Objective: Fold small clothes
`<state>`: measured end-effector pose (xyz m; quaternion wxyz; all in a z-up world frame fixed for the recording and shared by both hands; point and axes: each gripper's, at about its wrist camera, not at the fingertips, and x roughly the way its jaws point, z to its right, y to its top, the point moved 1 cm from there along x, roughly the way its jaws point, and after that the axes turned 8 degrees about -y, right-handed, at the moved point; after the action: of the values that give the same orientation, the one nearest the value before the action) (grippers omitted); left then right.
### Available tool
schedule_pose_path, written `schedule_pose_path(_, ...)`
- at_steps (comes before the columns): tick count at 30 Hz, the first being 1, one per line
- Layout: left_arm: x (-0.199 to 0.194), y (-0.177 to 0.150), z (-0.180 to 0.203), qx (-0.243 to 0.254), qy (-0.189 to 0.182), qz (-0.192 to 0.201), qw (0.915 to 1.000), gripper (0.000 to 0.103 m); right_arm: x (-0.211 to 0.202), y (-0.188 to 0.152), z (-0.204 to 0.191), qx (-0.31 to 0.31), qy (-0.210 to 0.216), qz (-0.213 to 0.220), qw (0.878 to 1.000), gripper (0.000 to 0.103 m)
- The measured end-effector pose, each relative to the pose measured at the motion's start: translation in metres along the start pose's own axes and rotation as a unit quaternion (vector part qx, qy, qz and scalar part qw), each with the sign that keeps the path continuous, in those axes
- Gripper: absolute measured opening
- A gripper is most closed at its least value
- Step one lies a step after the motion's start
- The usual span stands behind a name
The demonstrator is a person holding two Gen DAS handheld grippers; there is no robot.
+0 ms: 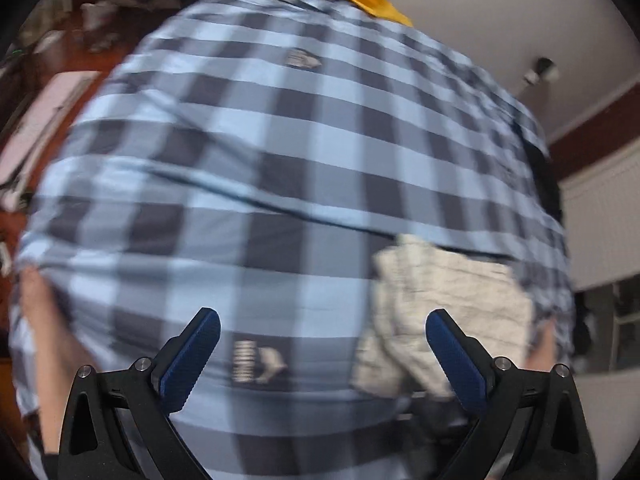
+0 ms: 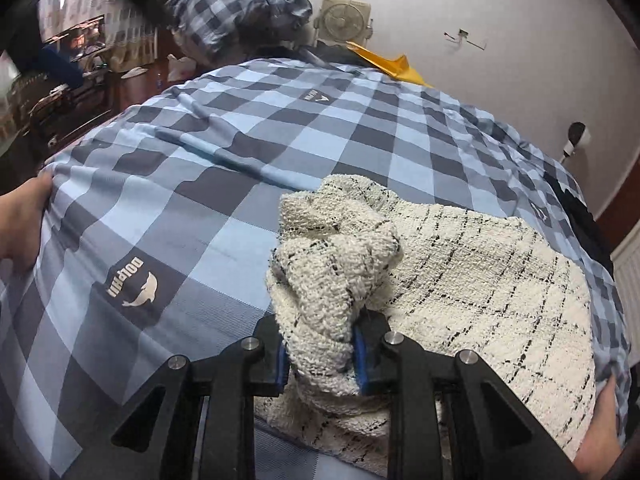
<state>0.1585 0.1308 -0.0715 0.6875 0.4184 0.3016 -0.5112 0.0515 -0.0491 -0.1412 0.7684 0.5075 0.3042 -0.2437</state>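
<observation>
A small cream knitted garment with thin black check lines (image 2: 480, 264) lies on a blue and grey checked bedsheet (image 2: 200, 200). My right gripper (image 2: 320, 360) is shut on a bunched fold of the garment and holds it up above the rest of the cloth. In the left wrist view the garment (image 1: 440, 312) shows blurred at the lower right. My left gripper (image 1: 323, 332) is open and empty above the sheet (image 1: 260, 160), with its right finger next to the garment's left edge.
A rumpled checked pillow or blanket (image 2: 244, 4) lies at the far end of the bed. A yellow item (image 2: 388, 62) sits by the white wall. A small fan (image 2: 344, 16) stands behind it. Cluttered dark wooden furniture (image 2: 60, 80) is at the left.
</observation>
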Motion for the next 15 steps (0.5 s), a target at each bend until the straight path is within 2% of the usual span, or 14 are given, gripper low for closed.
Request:
schedule_pose_path(2, 0.018, 0.007, 0.037, 0.053, -0.01, -0.022, 0.9983, 0.103, 0.0, -0.002, -0.002, -0.008, 0.002, 0.004, 1.0, 0.023)
schedule_pose_path(3, 0.03, 0.007, 0.057, 0.076, -0.027, -0.041, 0.996, 0.103, -0.001, -0.003, -0.003, -0.011, 0.003, 0.007, 1.0, 0.023)
schedule_pose_path(5, 0.059, 0.002, 0.088, 0.081, -0.084, -0.07, 0.9908, 0.103, -0.003, -0.008, -0.006, -0.022, 0.001, 0.016, 1.0, 0.023)
schedule_pose_path(7, 0.089, -0.004, 0.104, 0.066, -0.115, -0.103, 0.9858, 0.103, -0.005, -0.014, -0.007, -0.029, -0.001, 0.027, 0.999, 0.023)
schedule_pose_path(8, 0.11, -0.006, 0.108, 0.057, -0.117, -0.122, 0.9839, 0.103, -0.006, -0.016, -0.006, -0.028, 0.001, 0.031, 0.999, 0.024)
schedule_pose_path(11, 0.151, -0.011, 0.103, 0.035, -0.091, -0.173, 0.98, 0.102, -0.006, -0.021, -0.004, -0.033, 0.005, 0.037, 0.999, 0.025)
schedule_pose_path(15, 0.173, -0.005, 0.086, 0.009, -0.085, -0.212, 0.9735, 0.102, -0.013, -0.029, -0.004, -0.053, 0.02, 0.071, 0.996, 0.028)
